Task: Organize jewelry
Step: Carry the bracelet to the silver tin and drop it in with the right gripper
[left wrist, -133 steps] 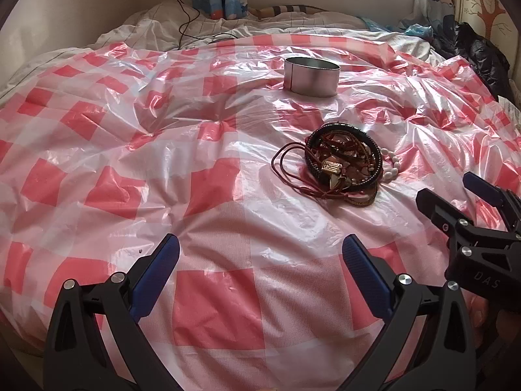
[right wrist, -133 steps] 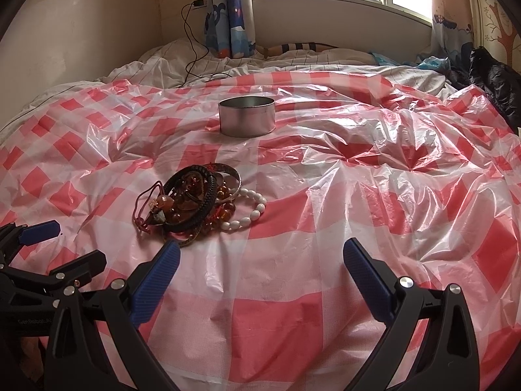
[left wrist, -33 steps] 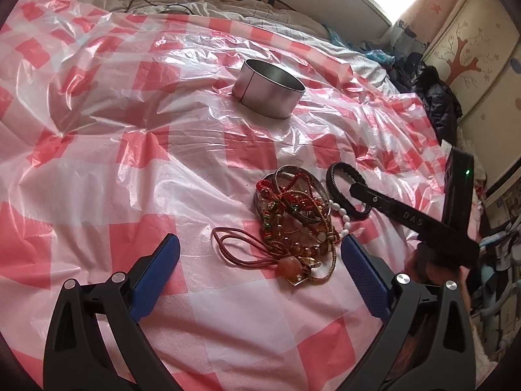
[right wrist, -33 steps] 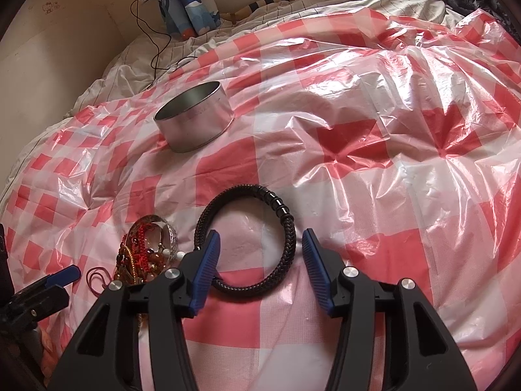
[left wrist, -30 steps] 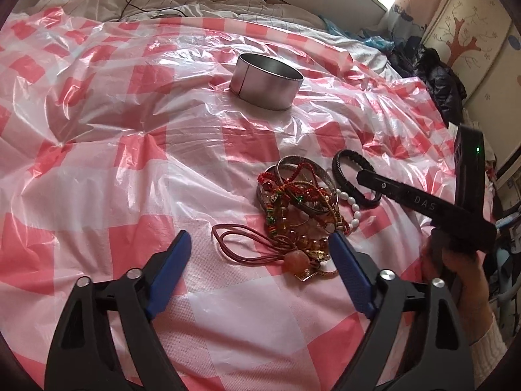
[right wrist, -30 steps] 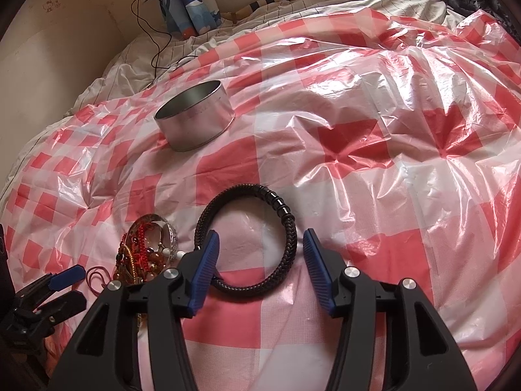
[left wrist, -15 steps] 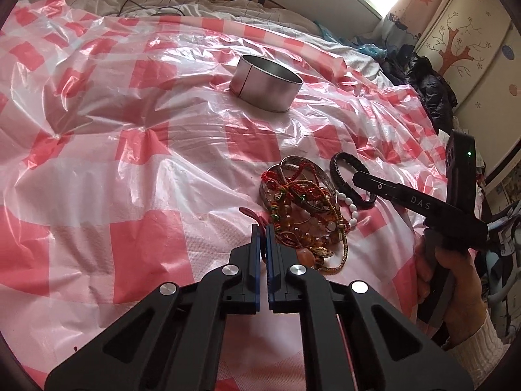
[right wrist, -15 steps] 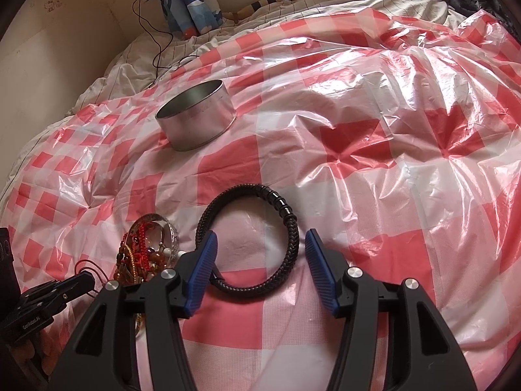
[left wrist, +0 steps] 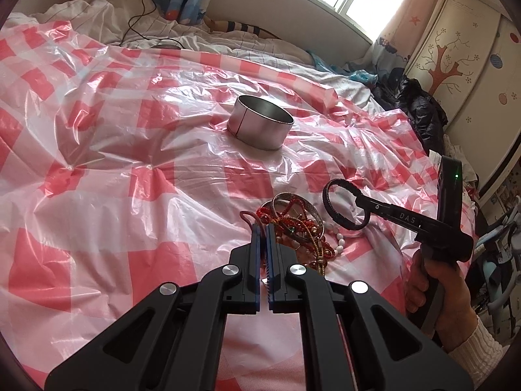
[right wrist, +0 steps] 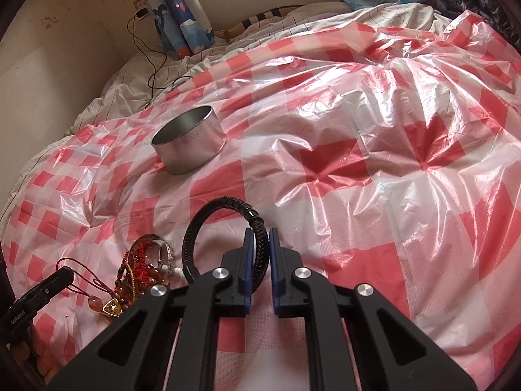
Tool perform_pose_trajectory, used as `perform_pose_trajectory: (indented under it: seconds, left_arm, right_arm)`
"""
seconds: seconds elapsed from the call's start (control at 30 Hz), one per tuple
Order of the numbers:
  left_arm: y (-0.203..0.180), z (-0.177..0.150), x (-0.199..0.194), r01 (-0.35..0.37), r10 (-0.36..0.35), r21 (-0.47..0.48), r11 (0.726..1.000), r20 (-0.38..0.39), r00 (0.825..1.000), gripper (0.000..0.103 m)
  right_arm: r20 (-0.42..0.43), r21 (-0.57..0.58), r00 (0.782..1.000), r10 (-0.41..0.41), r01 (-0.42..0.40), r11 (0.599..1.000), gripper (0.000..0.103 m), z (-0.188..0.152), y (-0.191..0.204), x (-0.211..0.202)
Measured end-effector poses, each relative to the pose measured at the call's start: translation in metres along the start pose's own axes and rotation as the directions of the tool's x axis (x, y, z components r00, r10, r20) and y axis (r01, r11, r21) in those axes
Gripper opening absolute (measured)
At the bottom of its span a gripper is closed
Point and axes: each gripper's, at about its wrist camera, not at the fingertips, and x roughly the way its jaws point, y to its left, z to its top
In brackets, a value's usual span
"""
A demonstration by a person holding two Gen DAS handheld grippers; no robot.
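Jewelry pile (left wrist: 299, 228) lay on the checked plastic sheet (left wrist: 130, 150), nearer the cameras than the tin (left wrist: 260, 122). Vs half a sec earlier: right gripper (right wrist: 259, 244) was closing, pads now pinching the black braided bracelet (right wrist: 221, 224), just beside the pile. Left gripper (left wrist: 263, 229) stayed fully closed on a red cord (left wrist: 246, 216) at pile's edge. Tin's inside looked bare; its floor mostly hidden.

left tool (left wrist: 263, 228) pinched tight — right tool (right wrist: 259, 233) closing, both angled downward.
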Motion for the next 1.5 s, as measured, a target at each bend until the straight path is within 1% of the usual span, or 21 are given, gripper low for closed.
perform_pose_trajectory:
  seconds: [0.13,0.2,0.3,0.4,0.5,0.6,0.67,0.97,1.07,1.2,1.33,1.5]
  left_arm:
    - [-0.002,0.004,-0.003,0.025,-0.025,0.002,1.000,0.022,0.999,0.003]
    - [-0.005,0.006,-0.003,0.041,-0.041,0.004,0.999,0.018,0.999,0.003]
    - [-0.017,0.014,-0.006,0.058,-0.059,0.033,0.998,0.019,0.998,0.003]
    - [-0.029,0.035,-0.009,0.069,-0.072,0.075,0.995,0.029,0.997,0.003]
    - [-0.039,0.061,-0.011,0.084,-0.089,0.102,0.991,0.052,0.995,0.003]
    - [-0.046,0.085,-0.008,0.104,-0.112,0.112,0.988,0.069,0.991,0.003]
    - [-0.049,0.100,-0.003,0.106,-0.115,0.118,0.987,0.073,0.991,0.003]
    - [-0.044,0.153,0.037,0.095,-0.105,0.122,0.988,0.074,0.992,0.003]
    - [-0.041,0.166,0.053,0.090,-0.100,0.121,0.989,0.077,0.992,0.003]
    - [-0.036,0.183,0.081,0.100,-0.107,0.097,0.990,0.071,0.992,0.003]
    - [-0.035,0.192,0.109,0.117,-0.122,0.079,0.990,0.059,0.991,0.003]
    - [-0.032,0.190,0.144,0.116,-0.117,0.065,0.991,0.017,0.993,0.003]
  right_arm:
    - [0.075,-0.012,0.997,0.034,-0.033,0.999,0.010,0.008,0.003,-0.019]
    - [0.107,-0.029,0.993,0.044,-0.041,0.999,0.010,0.011,0.007,-0.029]
    - [0.121,-0.059,0.991,0.059,-0.052,0.997,0.010,0.020,0.015,-0.036]
    - [0.119,-0.085,0.991,0.067,-0.057,0.995,0.010,0.032,0.022,-0.036]
    - [0.137,-0.090,0.988,0.071,-0.059,0.994,0.010,0.050,0.026,-0.036]
    - [0.160,-0.107,0.984,0.075,-0.058,0.993,0.010,0.069,0.034,-0.035]
    - [0.167,-0.123,0.983,0.074,-0.054,0.991,0.010,0.079,0.039,-0.031]
    - [0.158,-0.167,0.985,0.068,-0.042,0.985,0.010,0.107,0.052,-0.001]
    - [0.151,-0.182,0.986,0.063,-0.035,0.983,0.010,0.116,0.057,0.013]
    - [0.147,-0.196,0.988,0.050,-0.021,0.980,0.010,0.127,0.061,0.031]
    - [0.148,-0.200,0.988,0.032,-0.002,0.980,0.010,0.134,0.060,0.046]
    - [0.154,-0.184,0.988,-0.009,0.037,0.982,0.010,0.135,0.047,0.051]
